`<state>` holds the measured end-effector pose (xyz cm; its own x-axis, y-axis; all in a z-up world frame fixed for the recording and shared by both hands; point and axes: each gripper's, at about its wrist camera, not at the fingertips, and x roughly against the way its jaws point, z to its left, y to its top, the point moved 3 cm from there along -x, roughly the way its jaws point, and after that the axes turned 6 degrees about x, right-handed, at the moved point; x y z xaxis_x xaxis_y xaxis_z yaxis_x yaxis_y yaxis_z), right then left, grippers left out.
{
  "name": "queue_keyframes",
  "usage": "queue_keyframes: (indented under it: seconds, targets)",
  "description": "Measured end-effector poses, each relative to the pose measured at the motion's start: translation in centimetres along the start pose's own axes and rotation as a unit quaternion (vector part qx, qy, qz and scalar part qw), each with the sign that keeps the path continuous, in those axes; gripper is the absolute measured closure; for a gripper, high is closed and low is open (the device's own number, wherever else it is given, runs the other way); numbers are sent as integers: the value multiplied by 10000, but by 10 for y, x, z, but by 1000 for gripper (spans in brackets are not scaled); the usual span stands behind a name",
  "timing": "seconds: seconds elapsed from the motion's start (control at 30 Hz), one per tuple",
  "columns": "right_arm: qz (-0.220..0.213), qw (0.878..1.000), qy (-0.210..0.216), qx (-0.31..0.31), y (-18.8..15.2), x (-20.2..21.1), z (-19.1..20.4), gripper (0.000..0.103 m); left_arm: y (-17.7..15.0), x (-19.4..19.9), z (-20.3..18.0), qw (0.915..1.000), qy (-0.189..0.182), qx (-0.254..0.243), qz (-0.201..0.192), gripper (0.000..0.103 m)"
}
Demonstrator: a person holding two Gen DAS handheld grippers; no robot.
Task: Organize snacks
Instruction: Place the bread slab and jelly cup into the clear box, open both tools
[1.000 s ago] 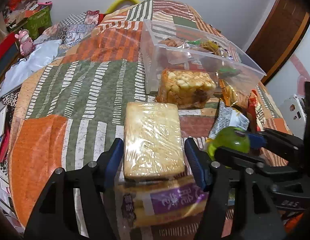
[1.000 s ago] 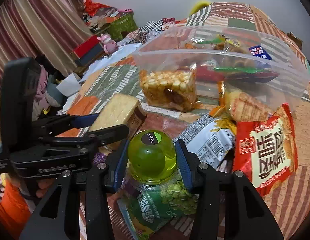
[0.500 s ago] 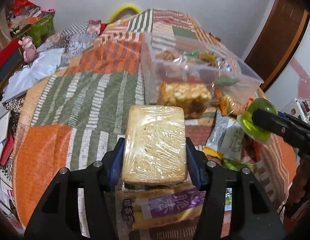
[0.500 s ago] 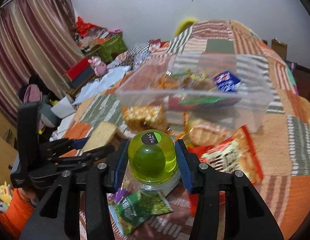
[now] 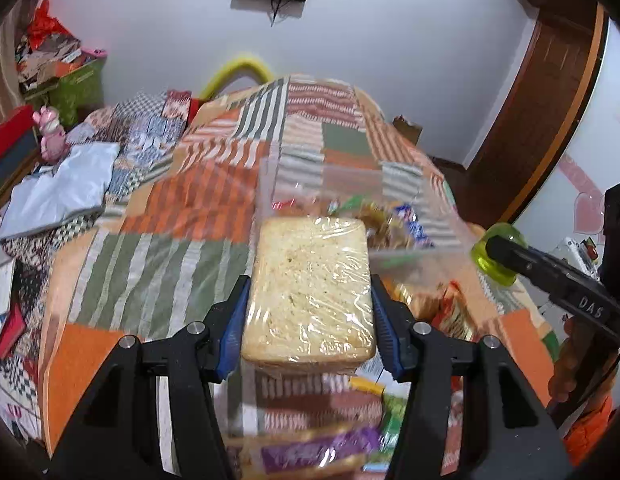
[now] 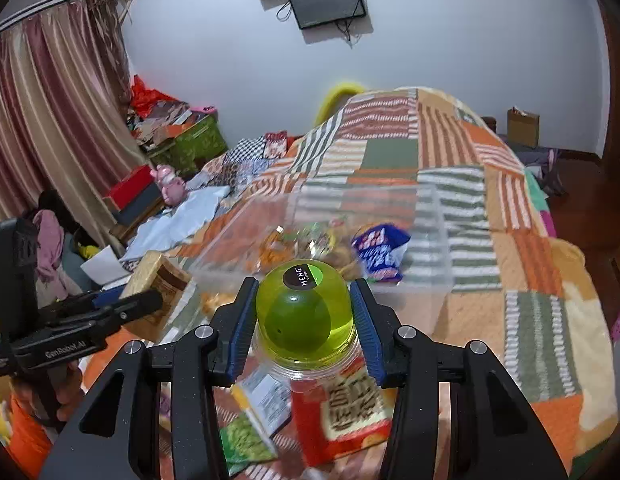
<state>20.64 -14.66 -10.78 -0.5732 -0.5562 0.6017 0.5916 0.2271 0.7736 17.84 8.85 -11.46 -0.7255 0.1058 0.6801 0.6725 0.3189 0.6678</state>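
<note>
Left gripper (image 5: 310, 312): jaws closed against both sides of plastic-wrapped cracker block (image 5: 309, 288), block held above patchwork quilt (image 5: 157, 264), near edge of clear plastic bin (image 5: 406, 256). Bin on quilt, snack packets inside, blue packet (image 6: 380, 252) among them. Right gripper (image 6: 303, 320): jaws clamped on green jelly cup (image 6: 304, 314), dome forward, raised just before bin's near wall. Loose below: green packet (image 6: 241, 444), red packet (image 6: 346, 408) on quilt.
</note>
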Motion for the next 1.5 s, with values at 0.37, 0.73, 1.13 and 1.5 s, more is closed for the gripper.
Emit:
queue_keyframes:
  seconds: [0.37, 0.73, 1.13, 1.5]
  targets:
    - [26, 9998, -150, -162, 15, -32, -29, 60, 27, -53, -21, 9998, -164, -60, 113, 49]
    - [26, 9994, -319, -156, 25, -41, -44, 60, 58, -44, -37, 9991, -305, -253, -119, 49]
    - [314, 9986, -382, -186, 24, -69, -57, 60, 88, -80, -44, 9993, -274, -112, -219, 50]
    - [684, 9966, -460, 63, 11, -85, -51, 60, 63, -107, -39, 9996, -156, -232, 2, 50]
